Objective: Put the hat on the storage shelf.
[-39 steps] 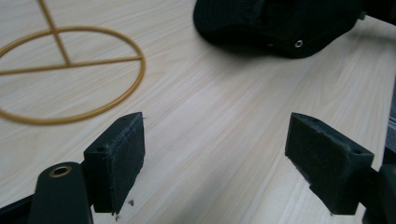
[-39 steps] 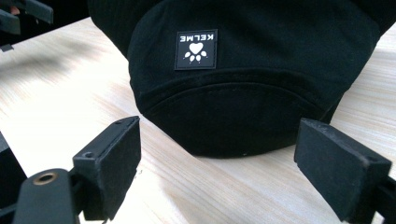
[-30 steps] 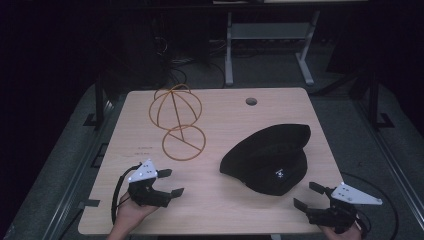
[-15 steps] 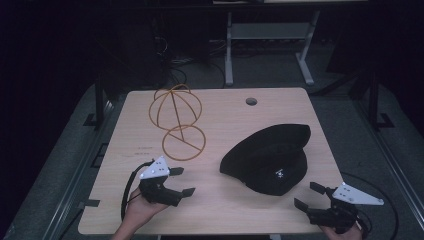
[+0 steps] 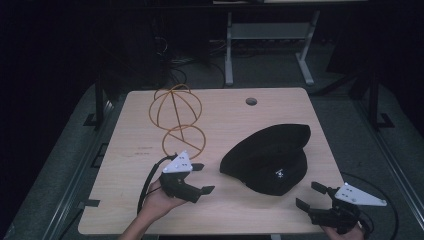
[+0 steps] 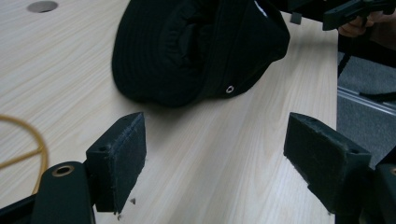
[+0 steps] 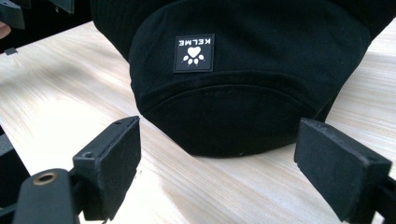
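A black cap (image 5: 270,155) lies on the wooden table (image 5: 130,165), right of centre, with a small white logo patch (image 7: 194,52) on its near side. My left gripper (image 5: 200,179) hovers open just left of the cap, its jaws pointing right toward it; the cap (image 6: 196,46) lies a short way beyond the jaws in the left gripper view. My right gripper (image 5: 311,196) stands open at the front right corner, aimed at the cap's brim (image 7: 233,116), which sits between and just beyond its jaws. Nothing is held.
An orange wire stand (image 5: 177,117), a globe-shaped frame on a ring base, rises at the table's back left, just behind my left gripper. A cable hole (image 5: 251,101) sits near the far edge. A metal frame (image 5: 265,45) stands on the dark floor behind the table.
My left gripper has slid right and a little forward along the table toward the cap. The right gripper has stayed nearly still.
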`<state>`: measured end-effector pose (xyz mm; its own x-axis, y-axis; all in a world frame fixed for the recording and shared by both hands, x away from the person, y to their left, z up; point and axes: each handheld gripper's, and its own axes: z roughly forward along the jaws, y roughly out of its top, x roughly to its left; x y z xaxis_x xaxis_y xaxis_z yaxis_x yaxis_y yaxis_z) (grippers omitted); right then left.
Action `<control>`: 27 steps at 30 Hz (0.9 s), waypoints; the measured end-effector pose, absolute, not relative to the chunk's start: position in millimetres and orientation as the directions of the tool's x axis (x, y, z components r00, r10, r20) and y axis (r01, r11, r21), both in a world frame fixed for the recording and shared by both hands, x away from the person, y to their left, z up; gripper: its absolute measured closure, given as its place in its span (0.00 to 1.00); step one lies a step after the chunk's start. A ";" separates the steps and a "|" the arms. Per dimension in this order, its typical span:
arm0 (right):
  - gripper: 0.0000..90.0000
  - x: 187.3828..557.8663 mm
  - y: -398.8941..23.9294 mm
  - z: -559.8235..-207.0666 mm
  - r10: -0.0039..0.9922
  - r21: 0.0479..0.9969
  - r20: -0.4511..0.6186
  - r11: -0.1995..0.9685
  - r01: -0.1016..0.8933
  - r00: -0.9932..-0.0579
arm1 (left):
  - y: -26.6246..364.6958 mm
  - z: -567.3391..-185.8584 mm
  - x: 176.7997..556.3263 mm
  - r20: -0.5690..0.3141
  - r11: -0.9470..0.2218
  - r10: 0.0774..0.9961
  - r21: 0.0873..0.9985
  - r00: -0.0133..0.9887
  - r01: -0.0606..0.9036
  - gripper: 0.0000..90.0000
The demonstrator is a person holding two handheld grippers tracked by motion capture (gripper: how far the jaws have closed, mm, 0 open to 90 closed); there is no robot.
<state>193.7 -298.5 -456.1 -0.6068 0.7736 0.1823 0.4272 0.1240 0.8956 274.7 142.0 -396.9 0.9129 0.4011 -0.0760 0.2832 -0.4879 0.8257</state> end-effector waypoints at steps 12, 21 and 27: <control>0.16 193.1 -300.0 -456.7 0.769 0.895 0.180 0.131 0.427 -0.613 | 109.9 -396.3 288.9 -0.078 -0.517 0.363 0.812 0.928 0.270 0.28; 0.16 191.3 -302.7 -455.6 0.771 0.897 0.184 0.121 0.424 -0.609 | 87.7 -395.0 304.0 -0.080 -0.544 0.342 0.796 0.936 0.267 0.38; 0.16 192.5 -303.7 -457.6 0.769 0.893 0.185 0.128 0.432 -0.611 | 77.2 -397.5 309.9 -0.077 -0.567 0.300 0.787 0.951 0.243 0.54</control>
<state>192.5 -303.7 -457.6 -0.6112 0.7695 0.1853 0.4320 0.1282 0.8927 309.9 77.2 -397.5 0.9506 0.3005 -0.0773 0.2432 -0.5667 0.7872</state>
